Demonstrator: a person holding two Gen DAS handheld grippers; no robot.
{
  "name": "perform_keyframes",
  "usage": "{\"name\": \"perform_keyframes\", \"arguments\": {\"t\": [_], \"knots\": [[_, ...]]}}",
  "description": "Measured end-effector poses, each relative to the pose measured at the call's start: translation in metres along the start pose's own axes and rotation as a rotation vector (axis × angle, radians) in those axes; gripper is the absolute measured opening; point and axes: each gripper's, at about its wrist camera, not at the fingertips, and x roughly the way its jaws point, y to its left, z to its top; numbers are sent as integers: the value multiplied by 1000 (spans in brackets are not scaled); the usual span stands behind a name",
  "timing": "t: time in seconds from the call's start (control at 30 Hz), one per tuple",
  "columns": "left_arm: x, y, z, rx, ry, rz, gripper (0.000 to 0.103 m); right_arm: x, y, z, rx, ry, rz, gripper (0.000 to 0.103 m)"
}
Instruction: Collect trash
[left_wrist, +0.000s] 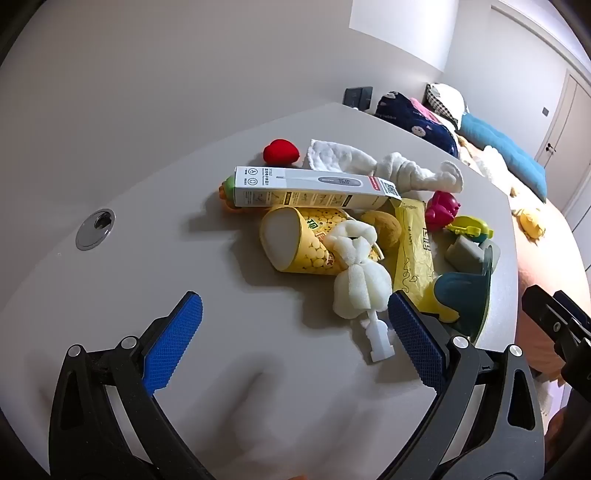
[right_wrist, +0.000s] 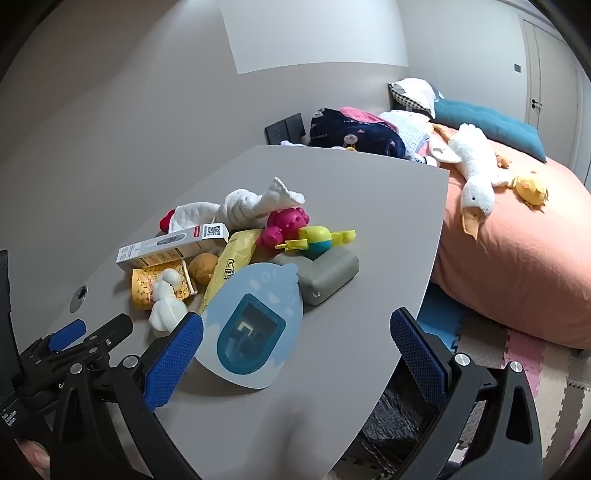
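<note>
We see a grey table (left_wrist: 147, 184) under the heap. The box (left_wrist: 314, 188) is white and grey with a red tab; the cup (left_wrist: 299, 240) yellow, dotted with pale kernels; the packet (left_wrist: 413, 254) plain yellow. The towel (left_wrist: 369, 162) is white, the strawberry (left_wrist: 280, 151) red, the toy (right_wrist: 284, 225) magenta, the card (right_wrist: 255, 325) light blue. Our pads (left_wrist: 173, 343) are blue, cross-hatched, on black.

thermometer box (left_wrist: 314, 188), qr code, "36.5" display
</note>
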Motion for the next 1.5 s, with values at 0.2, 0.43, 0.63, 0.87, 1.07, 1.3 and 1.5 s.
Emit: {"name": "perform_keyframes", "arguments": {"t": [0.2, 0.43, 0.63, 0.87, 1.07, 1.3, 1.5], "knots": [[0, 1, 1, 6, 0, 4, 97, -1, 1, -1, 4, -3, 9, 101], [5, -2, 1, 1, 0, 4, 97, -13, -8, 6, 3, -3, 11, 101], [-3, 1, 0, -1, -6, 6, 97, -3, 1, -3, -8, -7, 2, 101], [-6, 1, 0, -6, -10, 6, 97, -4, 0, -5, -10, -7, 3, 101], [-5, 2, 1, -8, -8, 5, 97, -4, 1, -5, -11, -8, 2, 101], [-8, 1, 2, -9, -10, 4, 97, -5, 1, -6, -12, -8, 0, 101], [-10, -1, 3, -5, -13, 1, 97, -6, 1, -6, -13, -8, 0, 101]]}}
